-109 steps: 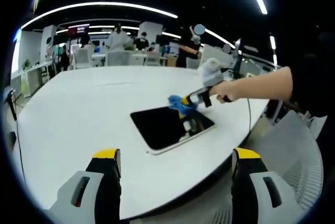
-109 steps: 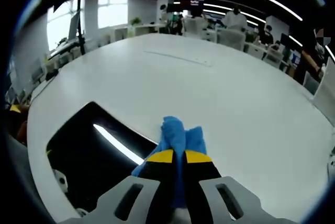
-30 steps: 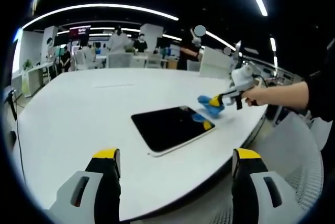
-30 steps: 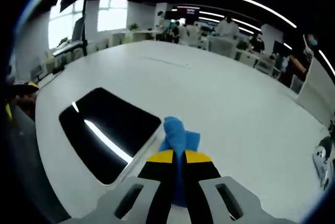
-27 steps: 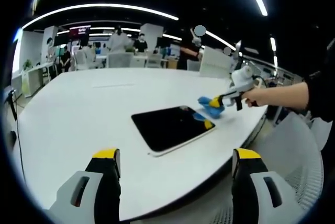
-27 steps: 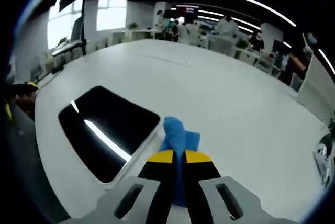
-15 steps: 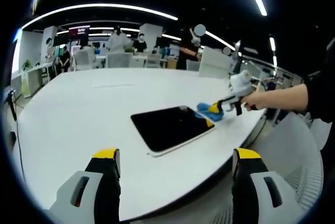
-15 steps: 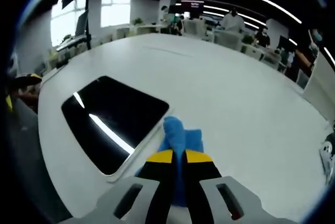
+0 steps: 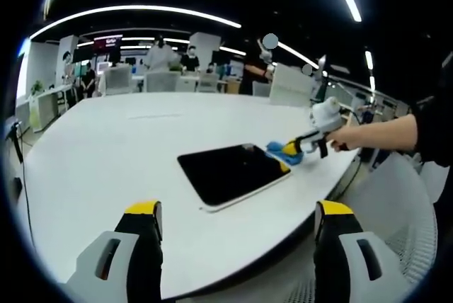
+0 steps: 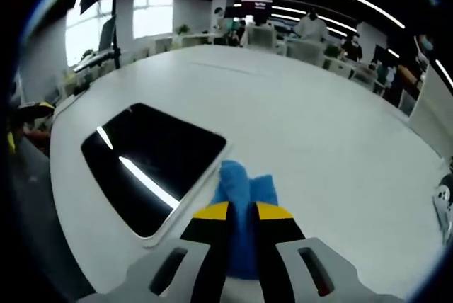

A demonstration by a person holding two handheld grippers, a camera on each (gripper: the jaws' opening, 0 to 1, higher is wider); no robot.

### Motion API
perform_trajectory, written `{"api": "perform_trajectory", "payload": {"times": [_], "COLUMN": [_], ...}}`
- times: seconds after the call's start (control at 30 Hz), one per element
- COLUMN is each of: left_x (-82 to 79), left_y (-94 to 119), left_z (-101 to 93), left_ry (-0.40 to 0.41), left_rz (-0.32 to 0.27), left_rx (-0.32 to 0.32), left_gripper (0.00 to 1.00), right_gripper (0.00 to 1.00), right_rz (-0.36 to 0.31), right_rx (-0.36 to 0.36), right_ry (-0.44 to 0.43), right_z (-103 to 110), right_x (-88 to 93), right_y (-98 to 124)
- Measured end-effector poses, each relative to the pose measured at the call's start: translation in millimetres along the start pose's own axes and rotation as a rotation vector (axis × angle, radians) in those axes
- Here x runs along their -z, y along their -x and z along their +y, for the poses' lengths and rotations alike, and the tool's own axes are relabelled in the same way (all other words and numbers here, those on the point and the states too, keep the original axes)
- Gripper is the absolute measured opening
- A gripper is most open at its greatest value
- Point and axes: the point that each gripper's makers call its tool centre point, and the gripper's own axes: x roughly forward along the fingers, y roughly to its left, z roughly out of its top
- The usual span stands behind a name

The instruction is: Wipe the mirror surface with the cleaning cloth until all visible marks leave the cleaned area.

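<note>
Right gripper [image 10: 242, 211], jaws clamped on the blue cleaning cloth [image 10: 244, 186], just off the mirror's [image 10: 152, 154] near corner on the white table [image 10: 318, 126]. Left gripper [image 9: 237, 211], jaws wide apart, holding nothing, short of the mirror.

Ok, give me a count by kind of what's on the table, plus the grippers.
Mirror: 1
Blue cleaning cloth: 1, clamped in the right gripper
Grippers: 2, counting the left gripper, jaws apart
White table: 1
Total: 5
</note>
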Motion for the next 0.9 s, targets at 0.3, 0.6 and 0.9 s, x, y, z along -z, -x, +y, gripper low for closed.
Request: {"api": "perform_trajectory", "payload": {"times": [0.3, 0.6, 0.9], "left_x": [-0.9, -1.3, -1.5], "left_y": [0.1, 0.2, -0.2], "left_z": [-0.8, -0.4, -1.1], "left_ry": [0.0, 0.0, 0.0], "left_rz": [-0.004, -0.006, -0.006], "left_rx": [0.004, 0.003, 0.011], "left_gripper": [0.89, 0.89, 0.88], "right_gripper": [0.07, 0.1, 0.19], "right_rz": [-0.115, -0.214, -0.319], "right_rx": [0.016, 0.021, 0.081], "right_ry": [-0.001, -0.021, -0.056], "right_z": [-10.9, -15.4, -7.4], "right_x": [-37.6, -49.7, -41.3], "right_y": [36.0, 81.1, 137.9]}}
